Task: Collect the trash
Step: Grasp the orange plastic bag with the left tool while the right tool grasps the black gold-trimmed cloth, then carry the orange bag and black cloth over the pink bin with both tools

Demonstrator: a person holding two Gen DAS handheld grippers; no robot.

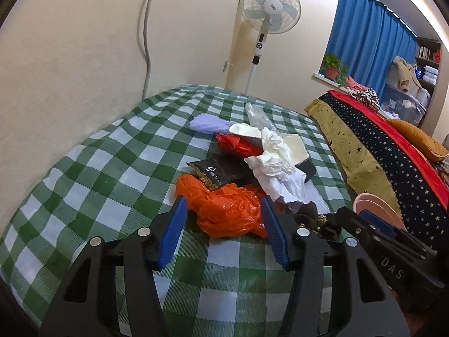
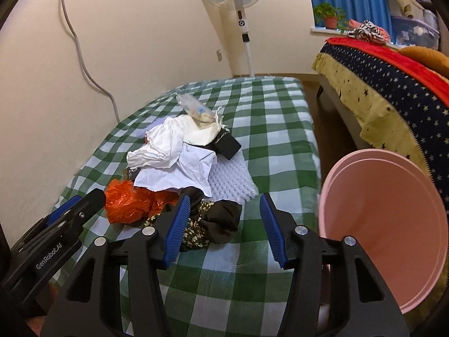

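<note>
A heap of trash lies on the green checked tablecloth [image 1: 98, 174]: an orange plastic bag [image 1: 224, 216], a black pouch [image 1: 219, 171], crumpled white paper [image 1: 275, 163], a red bag [image 1: 235, 144] and a clear plastic wrapper [image 1: 256, 115]. My left gripper [image 1: 223, 200] stands open just short of the orange bag, its blue pads either side of it and not pressing. My right gripper [image 2: 224, 196] is open too, with a dark floral cloth [image 2: 213, 221] by its left finger. Bubble wrap [image 2: 233, 179] lies just beyond. A pink bin [image 2: 393, 224] stands at the table's right edge.
The wall [image 1: 70, 70] with a hanging cable runs along the table's left side. A standing fan [image 1: 269, 8] is behind the far end. A bed with a star-patterned cover [image 2: 393, 90] lies to the right, across a narrow strip of floor [image 2: 322, 106].
</note>
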